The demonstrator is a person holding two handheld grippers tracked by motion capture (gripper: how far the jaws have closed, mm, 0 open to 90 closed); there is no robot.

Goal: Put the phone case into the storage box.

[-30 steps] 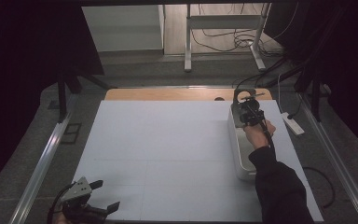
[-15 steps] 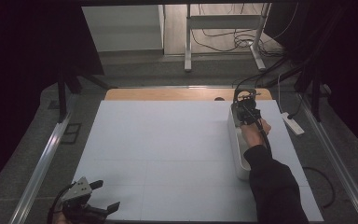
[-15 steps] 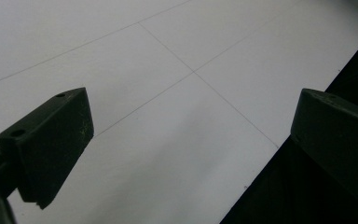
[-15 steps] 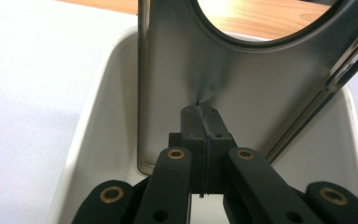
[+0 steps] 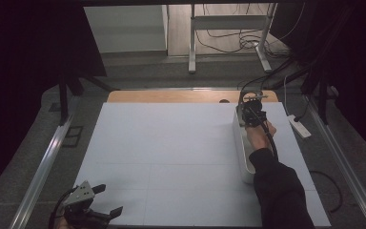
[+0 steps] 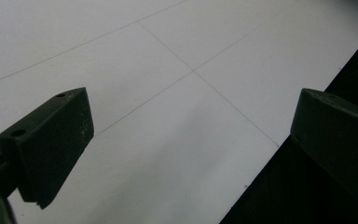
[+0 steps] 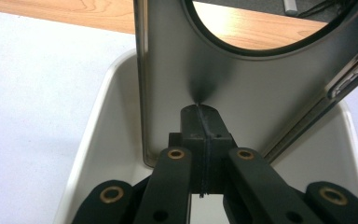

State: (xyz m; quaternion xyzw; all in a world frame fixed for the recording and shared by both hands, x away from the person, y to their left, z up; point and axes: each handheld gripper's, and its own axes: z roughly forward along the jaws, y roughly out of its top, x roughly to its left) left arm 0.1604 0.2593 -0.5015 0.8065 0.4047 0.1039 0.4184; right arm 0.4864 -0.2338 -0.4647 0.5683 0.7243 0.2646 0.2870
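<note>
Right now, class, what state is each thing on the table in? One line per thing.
Left gripper: open, holding nothing, low over the near left corner.
Right gripper: shut on the metal piece.
Metal piece: flat, with a round cut-out, held upright at the bin's far end.
Bin: white, long, upright on the sheet's right side.
Sheet: white, lying flat.

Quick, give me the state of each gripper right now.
Left gripper: open, holding nothing, over the white table.
Right gripper: jaws closed on a metal plate above the white tray.
</note>
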